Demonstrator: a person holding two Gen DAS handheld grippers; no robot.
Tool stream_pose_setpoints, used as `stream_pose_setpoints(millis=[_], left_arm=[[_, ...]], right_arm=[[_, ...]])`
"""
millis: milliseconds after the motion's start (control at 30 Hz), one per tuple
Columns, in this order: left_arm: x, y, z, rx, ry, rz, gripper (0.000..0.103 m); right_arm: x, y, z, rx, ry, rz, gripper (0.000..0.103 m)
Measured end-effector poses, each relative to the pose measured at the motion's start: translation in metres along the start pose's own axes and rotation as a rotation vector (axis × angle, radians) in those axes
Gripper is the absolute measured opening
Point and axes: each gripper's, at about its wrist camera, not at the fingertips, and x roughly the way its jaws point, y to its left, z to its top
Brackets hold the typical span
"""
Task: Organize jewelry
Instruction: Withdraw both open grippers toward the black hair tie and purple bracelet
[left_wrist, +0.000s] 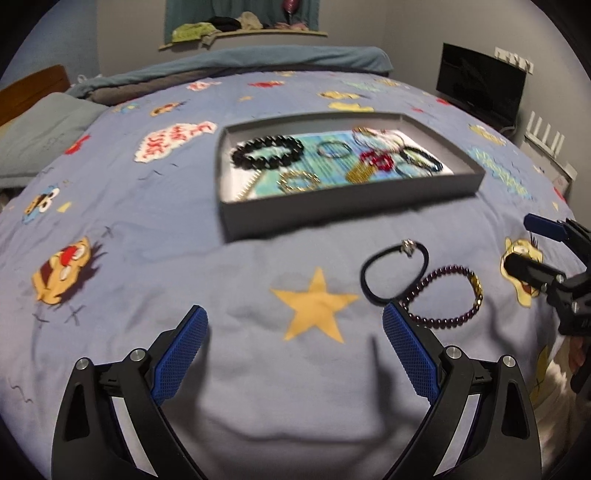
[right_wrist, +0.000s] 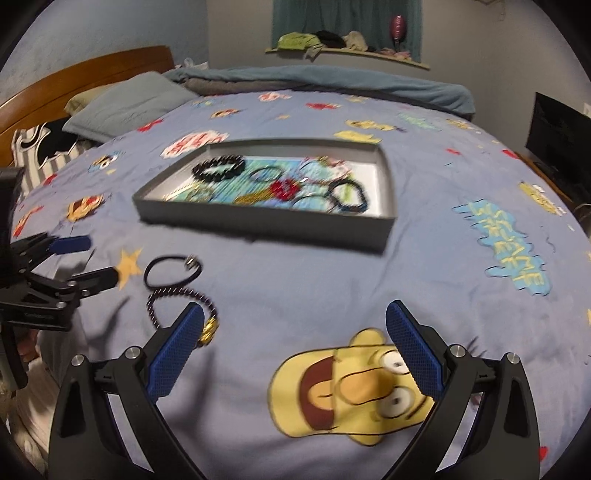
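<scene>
On a blue bedspread (left_wrist: 184, 229) printed with cartoon faces and a yellow star (left_wrist: 314, 306), the left gripper (left_wrist: 295, 332) hovers low with its 2 blue-padded fingers (left_wrist: 181, 354) spread wide and nothing between them. Just ahead of its right-hand finger lie 2 loose pieces: a black hair tie (left_wrist: 391, 273) with a small silver charm, and, touching or overlapping it on the right, a dark purple beaded bracelet (left_wrist: 443, 299) with a gold section. Farther up the bed, well apart from both pieces, sits a shallow grey tray (left_wrist: 332, 214) lined with a turquoise sheet. From left to right it holds a black beaded bracelet (left_wrist: 267, 151), a gold ring-shaped bracelet (left_wrist: 299, 181), a thin dark bangle (left_wrist: 334, 149), a red beaded piece (left_wrist: 376, 160) and a dark band (left_wrist: 421, 158) near the right wall; motion blur hides finer detail. At the far right the right gripper (right_wrist: 293, 332) is also released, jaws wide apart and empty, over a yellow cartoon face (right_wrist: 354, 391), with the purple bracelet just beside its left-hand finger.
</scene>
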Motion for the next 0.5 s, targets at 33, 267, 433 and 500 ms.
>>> stream_pose_setpoints(millis=[33,267,433,500], left_arm=[[0.002,-0.002,0.000,0.007,0.002,0.002,0.095],[0.008,-0.009,0.003,0.017,-0.003,-0.021,0.094],[0.014,-0.014,0.006,0.025,-0.003,-0.039,0.091],[0.017,-0.015,0.008,0.025,0.000,-0.047,0.084]], right_arm=[[0.002,0.003,-0.001,-0.007,0.003,0.006,0.097],[0.017,0.017,-0.005,0.003,0.049,0.112,0.070],[0.026,0.026,-0.007,-0.012,0.073,0.133,0.049],[0.026,0.026,-0.008,-0.012,0.075,0.142,0.041]])
